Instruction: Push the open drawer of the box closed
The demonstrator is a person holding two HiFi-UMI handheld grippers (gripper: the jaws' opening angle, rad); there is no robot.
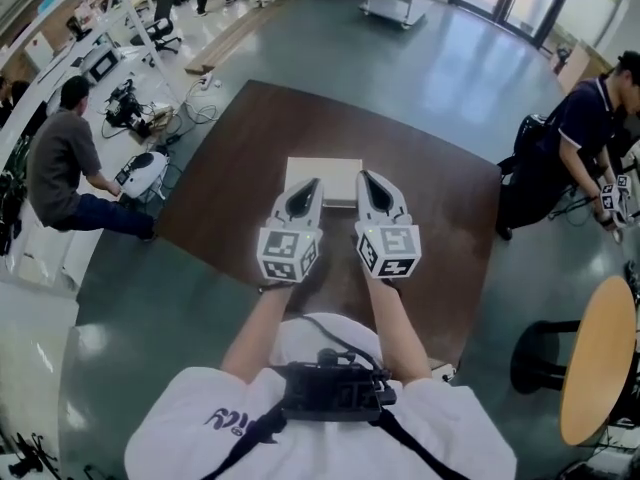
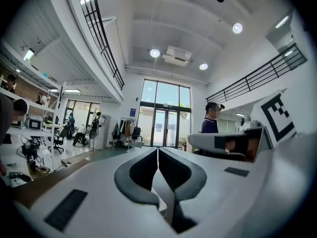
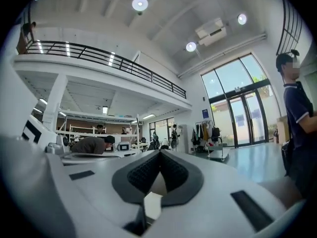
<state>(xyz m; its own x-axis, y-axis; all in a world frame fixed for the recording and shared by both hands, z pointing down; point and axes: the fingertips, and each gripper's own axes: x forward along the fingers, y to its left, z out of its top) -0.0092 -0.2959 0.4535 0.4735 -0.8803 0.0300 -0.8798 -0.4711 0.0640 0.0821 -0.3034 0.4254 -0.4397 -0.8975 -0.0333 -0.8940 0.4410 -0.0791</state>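
Observation:
A flat white box (image 1: 322,180) lies on the dark brown table (image 1: 230,168), partly hidden behind my two grippers; its drawer cannot be made out. My left gripper (image 1: 313,182) and right gripper (image 1: 364,176) are held side by side, raised above the table in front of the box, both pointing level. Each has its jaws together with nothing between them. In the left gripper view the left gripper (image 2: 157,150) looks out over the hall, with the right gripper's body to its right. In the right gripper view the right gripper (image 3: 159,152) also faces the room, not the box.
A person in dark clothes (image 1: 570,148) bends at the table's right side. Another person (image 1: 62,163) sits at a bench on the left among equipment. A round wooden table (image 1: 600,358) and a black stool (image 1: 540,363) stand at the right.

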